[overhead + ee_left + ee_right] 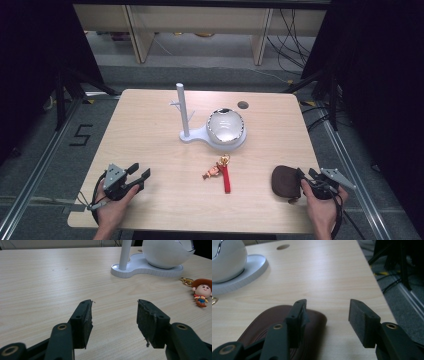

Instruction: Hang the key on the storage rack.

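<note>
High view: brown pouch (285, 182) lies at the near right table (150, 140) edge, right gripper (303, 176) just beside it; keychain (222, 172) sits mid-table, left gripper (141, 173) well apart.

Left gripper view: jaws parted, nothing between.

Right gripper view: jaws parted, one over the pouch (274, 325), nothing grasped.

Approach step judged; next, the jaws are to be centred on the pouch and closed.

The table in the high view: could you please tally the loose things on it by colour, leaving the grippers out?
White: 1, the stand with post and dome
Brown: 1, the pouch
Red: 1, the keychain with strap and cowboy figure
Total: 3
</note>
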Action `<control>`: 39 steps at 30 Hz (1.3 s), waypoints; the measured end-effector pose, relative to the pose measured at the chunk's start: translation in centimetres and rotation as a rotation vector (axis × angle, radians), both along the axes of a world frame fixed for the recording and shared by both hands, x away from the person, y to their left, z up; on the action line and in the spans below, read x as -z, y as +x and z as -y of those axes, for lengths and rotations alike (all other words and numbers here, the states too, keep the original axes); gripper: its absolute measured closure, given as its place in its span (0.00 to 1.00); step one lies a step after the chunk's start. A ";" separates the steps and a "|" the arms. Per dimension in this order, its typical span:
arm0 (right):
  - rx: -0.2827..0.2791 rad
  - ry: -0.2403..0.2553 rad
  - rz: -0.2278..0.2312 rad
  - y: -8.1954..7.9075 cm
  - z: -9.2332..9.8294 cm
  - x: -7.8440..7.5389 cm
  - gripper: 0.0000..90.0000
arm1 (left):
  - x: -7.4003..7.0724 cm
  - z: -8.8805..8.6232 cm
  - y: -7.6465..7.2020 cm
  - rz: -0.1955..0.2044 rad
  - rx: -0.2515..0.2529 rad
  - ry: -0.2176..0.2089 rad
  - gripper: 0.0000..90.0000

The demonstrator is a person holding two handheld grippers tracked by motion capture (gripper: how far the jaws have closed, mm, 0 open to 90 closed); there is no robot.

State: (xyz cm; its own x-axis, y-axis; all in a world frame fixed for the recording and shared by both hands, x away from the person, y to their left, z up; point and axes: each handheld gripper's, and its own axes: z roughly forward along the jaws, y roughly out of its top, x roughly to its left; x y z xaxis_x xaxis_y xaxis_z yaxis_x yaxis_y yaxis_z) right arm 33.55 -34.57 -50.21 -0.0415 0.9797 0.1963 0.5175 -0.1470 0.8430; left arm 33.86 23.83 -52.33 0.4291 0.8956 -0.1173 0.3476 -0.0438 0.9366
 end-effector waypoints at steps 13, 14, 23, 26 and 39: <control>-0.071 0.075 -0.206 0.9 -0.3 -1.6 0.49 | 0.0 0.5 0.2 -0.008 0.007 0.014 0.44; -0.067 0.049 -0.201 1.1 -0.3 -1.4 0.49 | 0.0 0.5 0.2 -0.008 0.009 0.014 0.45; -0.076 0.078 -0.325 1.8 -1.1 -2.6 0.46 | 0.0 0.5 0.2 -0.007 0.019 0.015 0.45; -0.110 0.077 -0.349 2.3 -0.9 -2.7 0.45 | 0.0 0.6 0.2 -0.014 0.025 0.027 0.45; -0.130 0.139 -0.536 2.8 0.1 -2.6 0.40 | 0.0 0.7 0.4 -0.021 0.039 0.024 0.45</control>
